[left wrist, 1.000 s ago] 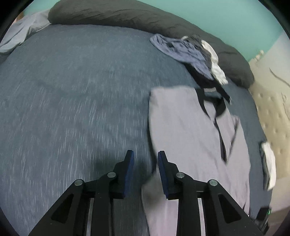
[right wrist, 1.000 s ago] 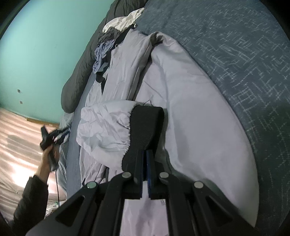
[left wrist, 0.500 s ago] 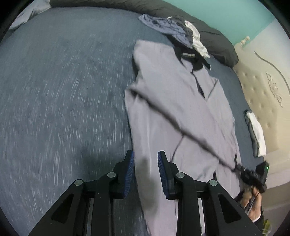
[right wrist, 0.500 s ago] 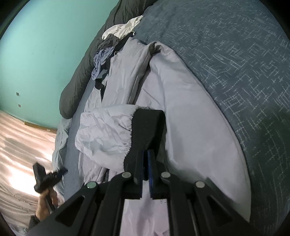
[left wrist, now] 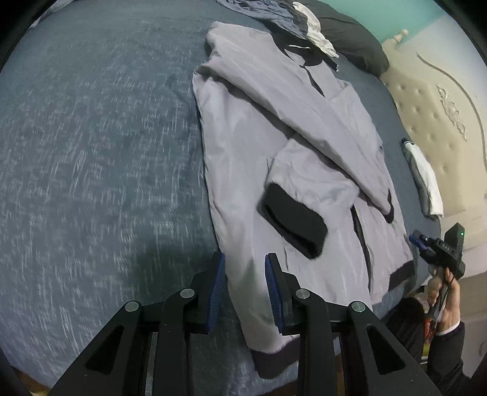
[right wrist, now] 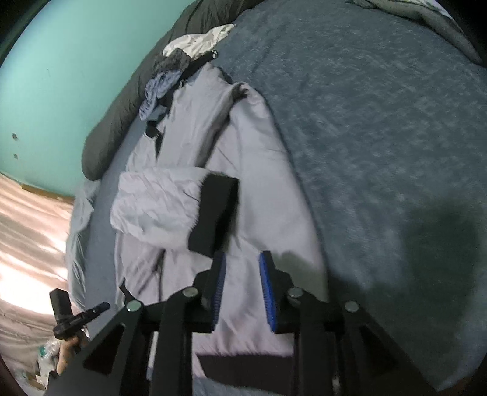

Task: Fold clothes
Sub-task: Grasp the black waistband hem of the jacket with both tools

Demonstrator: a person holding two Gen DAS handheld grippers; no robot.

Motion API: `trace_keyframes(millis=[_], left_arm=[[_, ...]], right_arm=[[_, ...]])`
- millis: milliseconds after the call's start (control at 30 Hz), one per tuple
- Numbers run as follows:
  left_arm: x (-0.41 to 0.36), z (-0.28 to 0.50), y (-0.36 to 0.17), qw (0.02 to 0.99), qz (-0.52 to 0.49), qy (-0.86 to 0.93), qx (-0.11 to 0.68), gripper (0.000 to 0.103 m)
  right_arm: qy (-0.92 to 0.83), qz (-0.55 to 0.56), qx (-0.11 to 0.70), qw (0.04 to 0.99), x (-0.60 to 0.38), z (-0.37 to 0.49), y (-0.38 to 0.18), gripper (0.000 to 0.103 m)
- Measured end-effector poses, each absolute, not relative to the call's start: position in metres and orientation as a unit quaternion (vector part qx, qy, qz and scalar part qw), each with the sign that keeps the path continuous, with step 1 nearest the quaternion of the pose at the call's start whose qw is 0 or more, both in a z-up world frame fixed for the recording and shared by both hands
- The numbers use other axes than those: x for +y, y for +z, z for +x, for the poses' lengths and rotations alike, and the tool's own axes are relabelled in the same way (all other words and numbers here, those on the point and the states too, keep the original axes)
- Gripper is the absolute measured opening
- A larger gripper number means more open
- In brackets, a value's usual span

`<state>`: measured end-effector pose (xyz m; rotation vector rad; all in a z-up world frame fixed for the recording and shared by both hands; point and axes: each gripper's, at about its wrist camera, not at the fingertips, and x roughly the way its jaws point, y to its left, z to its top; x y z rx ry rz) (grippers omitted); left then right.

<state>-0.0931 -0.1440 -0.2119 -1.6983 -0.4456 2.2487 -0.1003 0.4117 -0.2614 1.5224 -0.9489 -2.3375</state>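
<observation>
Pale grey jacket half-folded on a blue bed

The wide bed with its flecked blue-grey cover (left wrist: 91, 152) carries a pale grey padded jacket with black trim (left wrist: 243, 137), spread lengthwise, both sleeves drawn in over the body, likely to narrow it for folding. One sleeve's black ribbed cuff (right wrist: 214, 214) rests on the front panel. A heap of crumpled blue and white clothes (left wrist: 289, 15) sits by the collar. The left gripper (left wrist: 245, 284) and right gripper (right wrist: 242, 291) hover near the hem, jaws apart, holding nothing.
</observation>
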Motion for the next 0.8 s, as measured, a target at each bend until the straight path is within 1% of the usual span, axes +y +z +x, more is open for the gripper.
trace_keyframes(millis=[100, 133, 167, 200, 233, 300, 400, 733, 800], left_arm=[[-0.144, -0.084, -0.211, 0.145, -0.591, 0.778, -0.156, 0.030], [-0.144, -0.081, -0.211, 0.145, -0.592, 0.777, -0.156, 0.030], [-0.144, -0.078, -0.211, 0.146, -0.592, 0.777, -0.157, 0.030], [-0.143, -0.076, -0.211, 0.148, -0.594, 0.775, -0.156, 0.030], [-0.141, -0.074, -0.210, 0.150, -0.596, 0.774, -0.155, 0.030], [-0.140, -0.071, -0.211, 0.152, -0.600, 0.770, -0.156, 0.030], [-0.140, -0.066, -0.214, 0.152, -0.605, 0.764, -0.166, 0.030], [-0.136, -0.049, -0.227, 0.151, -0.620, 0.751, -0.169, 0.036], [-0.136, -0.046, -0.231, 0.152, -0.624, 0.746, -0.177, 0.038]], right_arm=[[-0.784, 0.527, -0.314, 0.094, 0.421, -0.087, -0.260, 0.028], [-0.784, 0.532, -0.306, 0.092, 0.422, -0.083, -0.258, 0.032], [-0.784, 0.538, -0.297, 0.088, 0.424, -0.079, -0.256, 0.040], [-0.782, 0.548, -0.285, 0.084, 0.424, -0.076, -0.255, 0.045], [-0.779, 0.560, -0.272, 0.079, 0.424, -0.072, -0.255, 0.046], [-0.775, 0.568, -0.263, 0.084, 0.425, -0.066, -0.254, 0.046], [-0.769, 0.570, -0.273, 0.096, 0.427, -0.056, -0.256, 0.046], [-0.754, 0.586, -0.276, 0.113, 0.412, -0.049, -0.269, 0.046], [-0.751, 0.585, -0.282, 0.116, 0.412, -0.050, -0.270, 0.048]])
